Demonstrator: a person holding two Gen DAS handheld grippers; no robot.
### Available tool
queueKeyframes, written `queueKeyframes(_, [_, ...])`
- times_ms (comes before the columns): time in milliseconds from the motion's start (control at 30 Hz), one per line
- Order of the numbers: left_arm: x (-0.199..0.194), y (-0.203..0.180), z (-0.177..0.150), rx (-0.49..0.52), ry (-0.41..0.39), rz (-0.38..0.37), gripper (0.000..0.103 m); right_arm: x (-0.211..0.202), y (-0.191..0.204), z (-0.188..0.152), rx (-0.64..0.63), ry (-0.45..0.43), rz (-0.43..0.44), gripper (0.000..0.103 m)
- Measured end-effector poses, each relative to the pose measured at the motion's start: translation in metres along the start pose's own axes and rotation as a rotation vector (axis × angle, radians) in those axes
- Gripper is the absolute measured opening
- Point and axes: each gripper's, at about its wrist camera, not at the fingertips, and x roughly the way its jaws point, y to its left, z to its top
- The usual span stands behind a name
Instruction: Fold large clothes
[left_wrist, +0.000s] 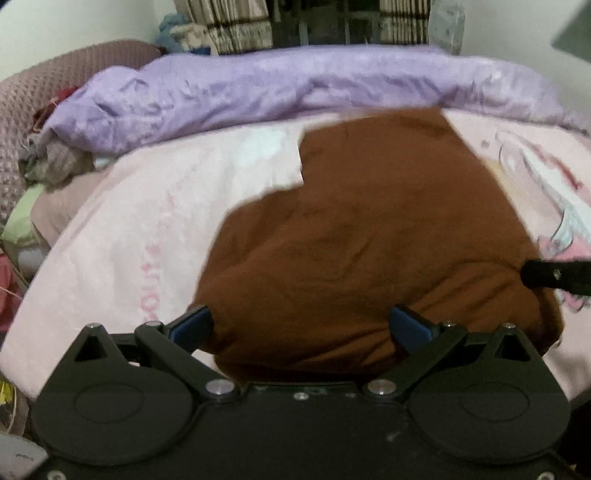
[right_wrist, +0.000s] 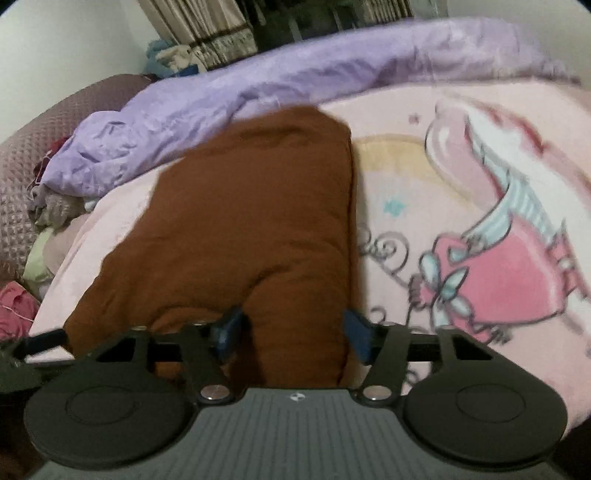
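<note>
A brown garment (left_wrist: 351, 236) lies folded in a thick stack on a pink blanket (left_wrist: 147, 206) on a bed; it also shows in the right wrist view (right_wrist: 240, 221). My left gripper (left_wrist: 301, 325) is open, its blue pads wide apart over the garment's near edge. My right gripper (right_wrist: 291, 332) is open, its jaws standing either side of the garment's near right end. In the left wrist view the right gripper's black finger (left_wrist: 554, 277) shows at the garment's right edge. The images are blurred.
A rumpled purple quilt (left_wrist: 295, 85) lies along the far side of the bed. A mauve quilted headboard (left_wrist: 37, 96) and piled clothes (left_wrist: 51, 162) are at the left. The blanket has a pink cartoon print (right_wrist: 498, 236) to the right. Curtains (left_wrist: 240, 22) hang behind.
</note>
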Motion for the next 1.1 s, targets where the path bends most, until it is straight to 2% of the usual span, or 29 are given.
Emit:
queueKeyframes(100, [-0.019,0.010,0.006,-0.031,-0.058,0.008,0.103,-0.024,0.011,0.001,-0.053,-0.054,-0.026,0.059])
queueKeyframes(167, [-0.019,0.013,0.004,-0.034,-0.058,0.003,0.103,-0.033,0.015,0.002,-0.071,-0.068,0.000,0.059])
queueKeyframes(267, [0.010,0.007,-0.012,0.025,0.051,-0.009,0.103,-0.013,0.014,-0.007,-0.092,0.009,0.022,0.059])
queueKeyframes(333, [0.030,0.007,-0.021,0.041,0.133,-0.009,0.103,0.015,0.010,-0.017,-0.095,0.072,-0.009,0.074])
queueKeyframes(367, [0.028,0.011,-0.022,0.029,0.139,0.005,0.102,0.017,0.006,-0.019,-0.078,0.061,-0.007,0.074])
queueKeyframes(467, [-0.001,0.035,-0.008,-0.007,0.033,-0.003,0.103,0.002,-0.003,-0.003,-0.066,0.029,0.075,0.077])
queueKeyframes(533, [-0.014,0.059,0.010,-0.056,-0.029,-0.001,0.103,-0.011,-0.010,0.010,-0.073,-0.030,0.068,0.088])
queueKeyframes(633, [-0.011,0.094,0.036,-0.141,-0.080,0.021,0.103,-0.014,-0.021,0.026,-0.072,-0.096,0.022,0.093])
queueKeyframes(700, [0.008,0.116,0.048,-0.216,-0.059,-0.048,0.103,0.000,-0.031,0.037,-0.042,-0.073,-0.005,0.094])
queueKeyframes(767, [0.043,0.131,0.056,-0.274,0.027,-0.130,0.103,0.020,-0.041,0.045,-0.008,-0.042,-0.017,0.094])
queueKeyframes(867, [0.097,0.131,0.056,-0.305,0.160,-0.163,0.103,0.054,-0.048,0.052,0.004,0.028,-0.013,0.094])
queueKeyframes(967, [0.130,0.115,0.049,-0.282,0.245,-0.249,0.103,0.070,-0.054,0.055,0.022,0.031,0.052,0.095])
queueKeyframes(1000, [0.140,0.110,0.047,-0.269,0.265,-0.269,0.103,0.073,-0.057,0.057,0.032,0.033,0.076,0.098])
queueKeyframes(1033, [0.147,0.105,0.046,-0.267,0.277,-0.302,0.103,0.078,-0.061,0.060,0.039,0.042,0.101,0.103])
queueKeyframes(1100, [0.162,0.100,0.043,-0.276,0.290,-0.393,0.103,0.089,-0.070,0.065,0.065,0.081,0.151,0.103])
